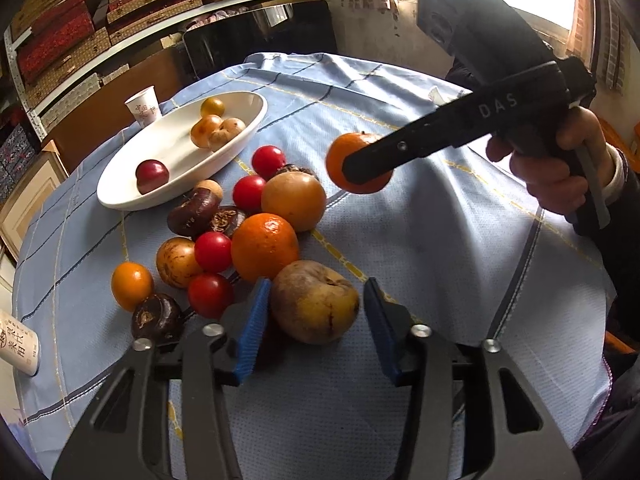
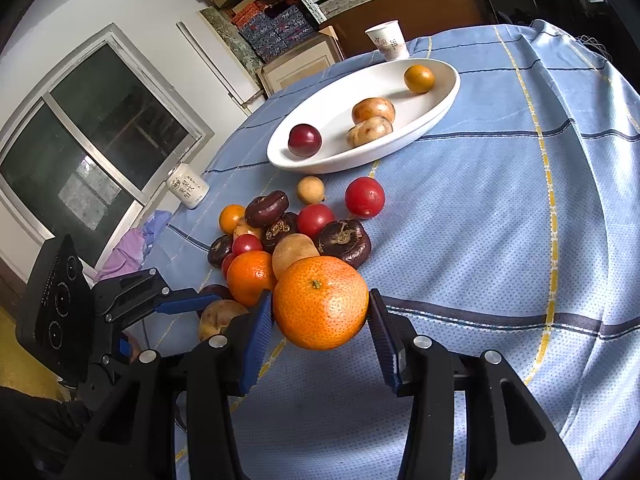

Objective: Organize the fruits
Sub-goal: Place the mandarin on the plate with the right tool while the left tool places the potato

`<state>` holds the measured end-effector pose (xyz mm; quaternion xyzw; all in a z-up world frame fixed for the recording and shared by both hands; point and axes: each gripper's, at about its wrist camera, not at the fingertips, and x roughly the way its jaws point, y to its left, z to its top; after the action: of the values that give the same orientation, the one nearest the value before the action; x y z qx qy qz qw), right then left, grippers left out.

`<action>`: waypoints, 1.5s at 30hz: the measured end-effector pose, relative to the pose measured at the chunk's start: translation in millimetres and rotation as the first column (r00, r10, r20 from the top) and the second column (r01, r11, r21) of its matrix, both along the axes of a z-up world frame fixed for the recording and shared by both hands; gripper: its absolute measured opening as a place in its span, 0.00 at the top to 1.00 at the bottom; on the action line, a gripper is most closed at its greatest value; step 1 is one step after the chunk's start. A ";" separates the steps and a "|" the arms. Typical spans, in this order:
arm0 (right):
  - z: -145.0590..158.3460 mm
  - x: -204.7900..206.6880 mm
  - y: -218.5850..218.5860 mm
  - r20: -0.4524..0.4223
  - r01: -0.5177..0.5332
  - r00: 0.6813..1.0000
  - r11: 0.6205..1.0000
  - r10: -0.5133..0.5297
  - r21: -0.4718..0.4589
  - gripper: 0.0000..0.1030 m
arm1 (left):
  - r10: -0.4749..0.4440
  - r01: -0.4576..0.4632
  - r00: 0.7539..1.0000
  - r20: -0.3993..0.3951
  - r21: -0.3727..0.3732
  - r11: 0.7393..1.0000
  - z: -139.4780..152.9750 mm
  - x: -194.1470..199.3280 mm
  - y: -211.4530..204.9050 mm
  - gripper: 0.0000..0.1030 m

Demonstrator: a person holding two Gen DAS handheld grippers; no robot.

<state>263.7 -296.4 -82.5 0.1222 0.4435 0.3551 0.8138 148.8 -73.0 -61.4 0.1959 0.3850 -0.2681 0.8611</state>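
Note:
My left gripper (image 1: 317,286) is shut on a yellow-brown blotched fruit (image 1: 314,308) lying on the blue tablecloth (image 1: 440,240) at the near end of the fruit pile. Both blue pads (image 1: 252,332) press its sides. My right gripper (image 2: 320,296) is shut on a large orange (image 2: 320,304) and holds it above the cloth. The left wrist view shows that orange (image 1: 340,152) raised to the right of the pile. The pile holds red round fruits (image 1: 212,252), another orange (image 1: 264,246) and dark brown fruits (image 1: 192,212). A white oval dish (image 1: 120,196) behind it holds several fruits.
A paper cup (image 1: 144,106) stands behind the dish near the table's far edge. A white printed can (image 2: 188,190) stands at the table's left edge. A person's hand (image 1: 560,168) grips the right tool. Shelves of boxes and a window stand beyond the table.

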 end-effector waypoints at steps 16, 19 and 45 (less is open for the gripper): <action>4.3 -4.0 3.9 0.048 0.002 0.999 1.000 -0.002 -0.015 0.54 | 0.021 -0.058 0.992 -0.123 -0.307 0.950 21.5 19.4 42.7 0.57; 8.1 -4.1 8.3 0.070 -0.017 0.997 1.000 0.017 0.003 0.54 | 0.025 -0.085 0.988 -0.150 -0.409 0.908 31.6 29.2 58.7 0.57; 24.9 108.8 106.5 0.178 0.087 0.982 0.982 -0.057 -0.167 0.53 | 0.442 -0.480 0.875 -0.196 -0.246 0.842 31.6 259.6 94.3 0.44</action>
<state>372.6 -189.9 -57.6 0.0356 0.3958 0.2947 0.8691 408.4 21.3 -29.8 -0.0481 0.4337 -0.1181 0.8920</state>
